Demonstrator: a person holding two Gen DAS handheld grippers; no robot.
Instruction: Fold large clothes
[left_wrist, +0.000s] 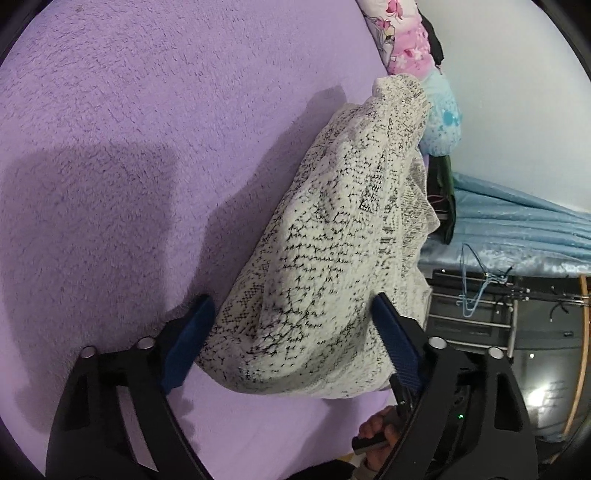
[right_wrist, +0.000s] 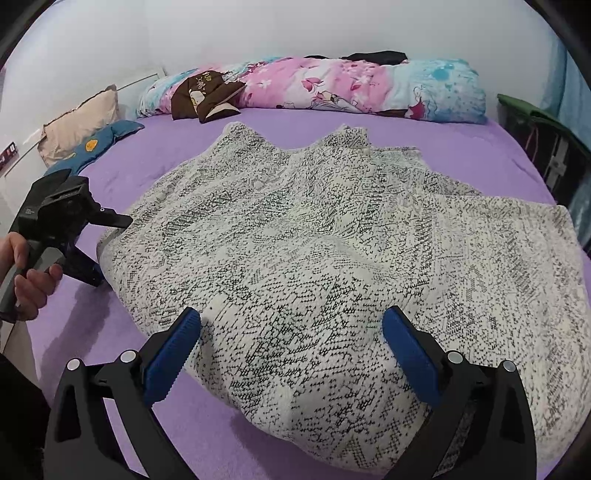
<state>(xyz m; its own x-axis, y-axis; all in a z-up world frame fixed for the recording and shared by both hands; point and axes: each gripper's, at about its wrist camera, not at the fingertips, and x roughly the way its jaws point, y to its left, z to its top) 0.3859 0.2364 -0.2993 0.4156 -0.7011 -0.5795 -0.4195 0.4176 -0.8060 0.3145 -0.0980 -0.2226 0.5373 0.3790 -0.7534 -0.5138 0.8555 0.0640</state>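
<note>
Just sweater (right_wrist: 314, 236) edge (purple bedsheet (right_wrist: 443, 147) beyond)

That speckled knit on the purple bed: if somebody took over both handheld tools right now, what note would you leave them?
Left tool: open, blue pads either side of the knit's bunched left edge, not visibly pinching it.
Right tool: open, low over the near edge, gripping nothing.
The knit lies spread on the purple bed, near edge rounded and thick, possibly folded already; some wrinkles. Pink-and-blue duvet is rolled up against the far wall.
Left to do: grip the edges, fold it smaller, flatten it.
</note>
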